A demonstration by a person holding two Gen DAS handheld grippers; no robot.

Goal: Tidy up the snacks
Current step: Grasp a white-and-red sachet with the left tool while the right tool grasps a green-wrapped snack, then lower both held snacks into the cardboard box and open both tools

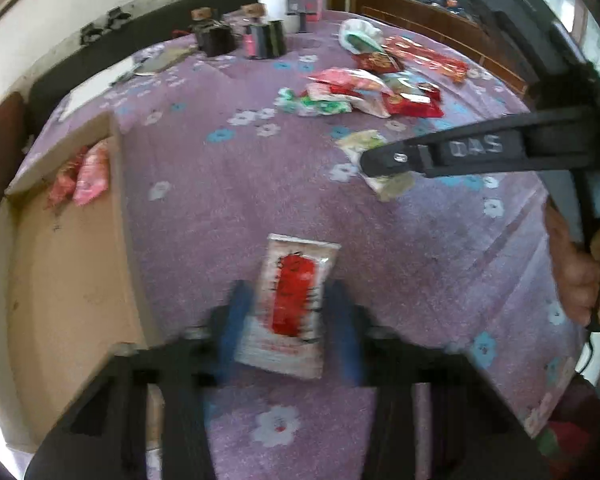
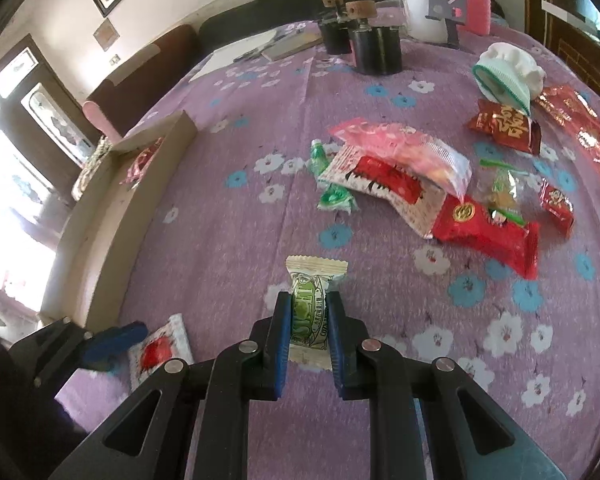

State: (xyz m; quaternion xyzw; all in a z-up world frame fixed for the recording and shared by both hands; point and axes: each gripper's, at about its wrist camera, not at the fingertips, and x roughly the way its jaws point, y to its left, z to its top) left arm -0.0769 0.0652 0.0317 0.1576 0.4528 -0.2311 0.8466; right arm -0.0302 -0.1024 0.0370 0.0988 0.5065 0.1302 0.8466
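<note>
The right gripper [image 2: 309, 316] was clamped on a green-and-white candy packet [image 2: 315, 304] above the purple flowered bedspread [image 2: 228, 240]. The left gripper [image 1: 290, 300] straddled a white-and-red snack packet [image 1: 292, 304] just beside the cardboard box [image 1: 72, 280] at the bedspread's left edge; blur hid whether its pads pressed it.

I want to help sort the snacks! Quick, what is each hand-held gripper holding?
Left hand-held gripper: white packet with red label sits between its jaws; a firm grip cannot be told.
Right hand-held gripper: shut on a cream and green candy.
</note>
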